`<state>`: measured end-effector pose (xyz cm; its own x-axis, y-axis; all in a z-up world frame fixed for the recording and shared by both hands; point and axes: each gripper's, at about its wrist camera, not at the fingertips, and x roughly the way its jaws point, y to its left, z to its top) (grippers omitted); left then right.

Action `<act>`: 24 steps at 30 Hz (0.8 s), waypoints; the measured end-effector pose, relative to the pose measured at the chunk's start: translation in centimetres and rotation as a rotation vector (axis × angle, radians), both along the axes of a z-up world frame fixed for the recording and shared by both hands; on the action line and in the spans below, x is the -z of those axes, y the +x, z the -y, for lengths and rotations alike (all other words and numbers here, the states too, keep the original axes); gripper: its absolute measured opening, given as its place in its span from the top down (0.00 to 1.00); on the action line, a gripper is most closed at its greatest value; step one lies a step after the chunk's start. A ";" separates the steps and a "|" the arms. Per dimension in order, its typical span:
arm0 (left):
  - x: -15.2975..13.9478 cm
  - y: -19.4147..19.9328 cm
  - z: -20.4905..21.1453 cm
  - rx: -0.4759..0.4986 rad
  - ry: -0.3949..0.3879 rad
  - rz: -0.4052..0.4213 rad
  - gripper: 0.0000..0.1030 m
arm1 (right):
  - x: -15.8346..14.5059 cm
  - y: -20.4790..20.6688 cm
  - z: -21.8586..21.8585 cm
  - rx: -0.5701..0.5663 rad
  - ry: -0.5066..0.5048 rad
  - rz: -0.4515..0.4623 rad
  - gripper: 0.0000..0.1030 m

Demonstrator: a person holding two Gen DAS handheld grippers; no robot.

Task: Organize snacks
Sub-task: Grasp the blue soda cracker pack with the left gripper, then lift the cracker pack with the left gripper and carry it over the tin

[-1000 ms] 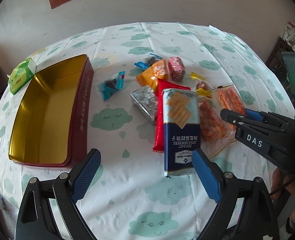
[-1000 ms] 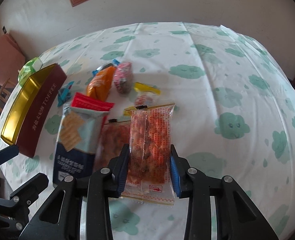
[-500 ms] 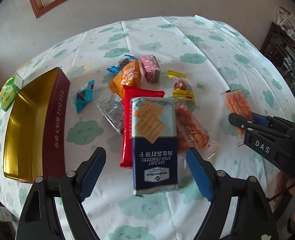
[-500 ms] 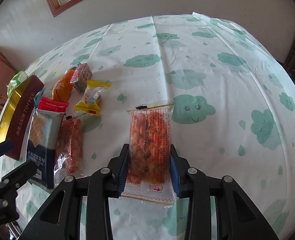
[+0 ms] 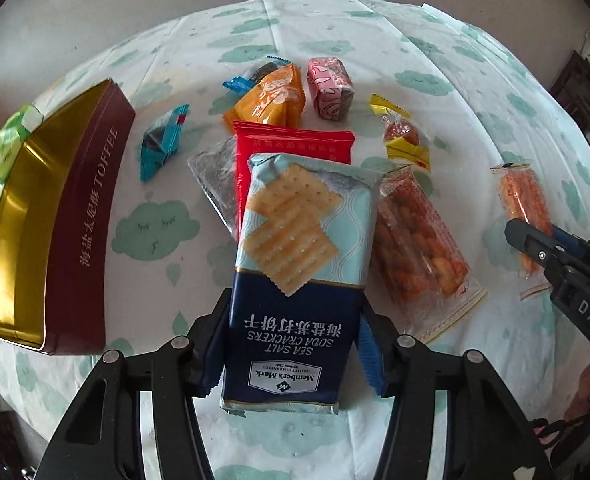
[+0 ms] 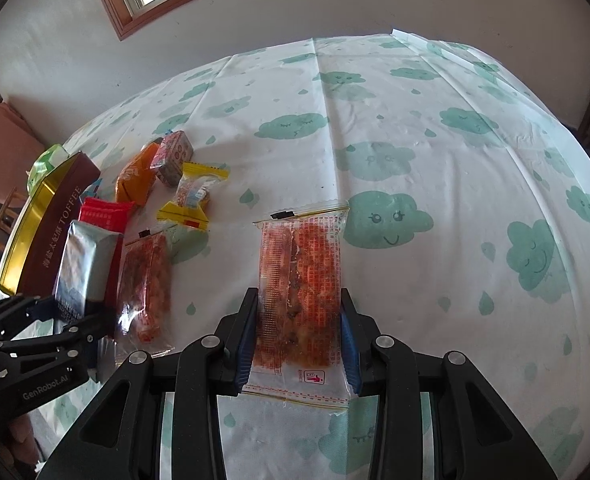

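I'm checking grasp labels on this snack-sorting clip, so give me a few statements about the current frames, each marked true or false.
1. The left hand-held gripper is shut on the soda cracker pack. True.
2. The right hand-held gripper is open and holds nothing. False: it is shut on a clear packet of orange-red snacks.
3. The toffee tin is already full of snacks. False: its gold inside shows bare.
4. A pink wrapped block lies beside the orange packet. True.

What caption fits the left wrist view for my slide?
Left hand-held gripper shut on soda cracker pack, beside open toffee tin.
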<state>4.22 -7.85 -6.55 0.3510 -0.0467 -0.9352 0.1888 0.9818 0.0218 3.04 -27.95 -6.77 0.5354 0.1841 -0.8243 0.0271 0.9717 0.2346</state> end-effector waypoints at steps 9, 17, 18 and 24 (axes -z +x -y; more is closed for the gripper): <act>-0.3 -1.7 -2.1 0.006 -0.069 -0.023 0.52 | 0.0 -0.1 -0.5 -0.002 -0.034 0.003 0.64; -0.8 -2.2 -2.9 0.006 -0.096 -0.032 0.53 | 0.0 0.0 -0.6 -0.002 -0.047 0.002 0.64; -0.7 -2.2 -3.0 0.006 -0.101 -0.037 0.53 | 0.0 0.0 -0.7 -0.004 -0.054 0.002 0.64; -0.6 -2.2 -3.7 -0.008 -0.130 -0.056 0.52 | 0.0 0.1 -1.3 -0.016 -0.098 0.001 0.63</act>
<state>1.98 -4.15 -5.97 0.2997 -0.1663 -0.9394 0.1783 0.9771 -0.1161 3.10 -26.65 -6.80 0.5340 0.1112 -0.8381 0.0110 0.9903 0.1384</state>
